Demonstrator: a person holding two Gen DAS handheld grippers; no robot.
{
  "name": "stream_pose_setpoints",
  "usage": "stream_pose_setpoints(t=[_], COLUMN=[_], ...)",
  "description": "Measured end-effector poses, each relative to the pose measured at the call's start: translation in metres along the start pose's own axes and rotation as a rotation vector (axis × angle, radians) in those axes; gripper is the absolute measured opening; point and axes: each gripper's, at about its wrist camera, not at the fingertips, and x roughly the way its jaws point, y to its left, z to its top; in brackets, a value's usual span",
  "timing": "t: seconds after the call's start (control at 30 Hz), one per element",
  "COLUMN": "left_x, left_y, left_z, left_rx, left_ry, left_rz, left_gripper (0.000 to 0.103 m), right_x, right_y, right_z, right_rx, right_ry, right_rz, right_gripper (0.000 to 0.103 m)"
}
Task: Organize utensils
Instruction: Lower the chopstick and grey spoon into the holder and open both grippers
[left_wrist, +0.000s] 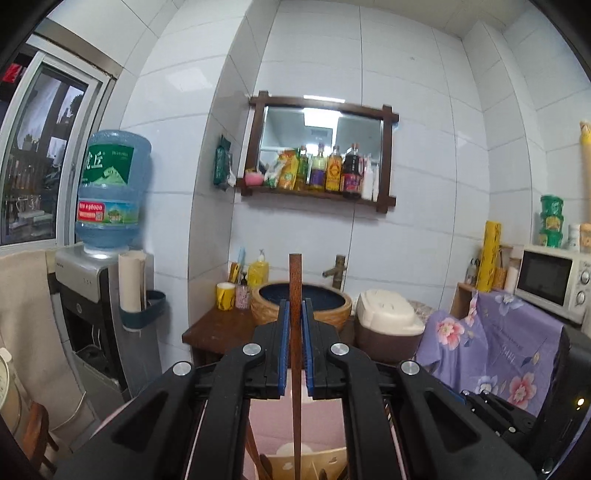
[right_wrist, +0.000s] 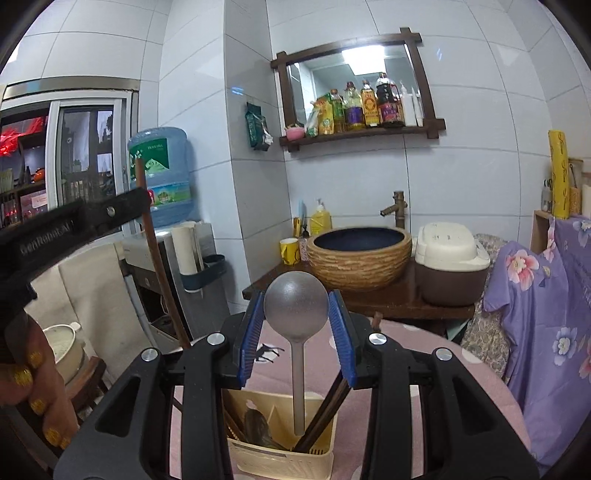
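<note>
My left gripper (left_wrist: 295, 314) is shut on a brown wooden chopstick (left_wrist: 295, 295) that stands upright, its lower end reaching down toward the cream utensil holder (left_wrist: 295, 461). In the right wrist view the left gripper (right_wrist: 142, 203) and its chopstick (right_wrist: 159, 258) show at the left, above the table. My right gripper (right_wrist: 297, 314) is shut on the bowl of a grey spoon (right_wrist: 295, 306), whose handle points down into the cream utensil holder (right_wrist: 280, 458). Dark chopsticks (right_wrist: 325, 413) and other utensils lean inside the holder.
The holder stands on a pink tablecloth (right_wrist: 406, 369). Behind are a wooden counter with a basin sink (right_wrist: 358, 254), a rice cooker (right_wrist: 450, 266), a water dispenser (right_wrist: 162, 177), a shelf of bottles (right_wrist: 362, 107) and a purple floral cloth (right_wrist: 535, 295).
</note>
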Motion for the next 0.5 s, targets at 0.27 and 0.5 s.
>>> stream_pose_setpoints(t=[0.27,0.5], left_x=[0.012,0.025], left_y=[0.005,0.006], left_z=[-0.052,-0.085], left_rx=[0.001,0.023], left_ry=[0.104,0.197], left_rz=[0.001,0.01], left_gripper=[0.008,0.008], right_x=[0.016,0.022], right_y=[-0.01,-0.01], right_z=[-0.058,-0.091], right_rx=[0.008,0.003], right_ry=[0.08,0.14], right_rz=[-0.038,-0.061], right_gripper=[0.037,0.037])
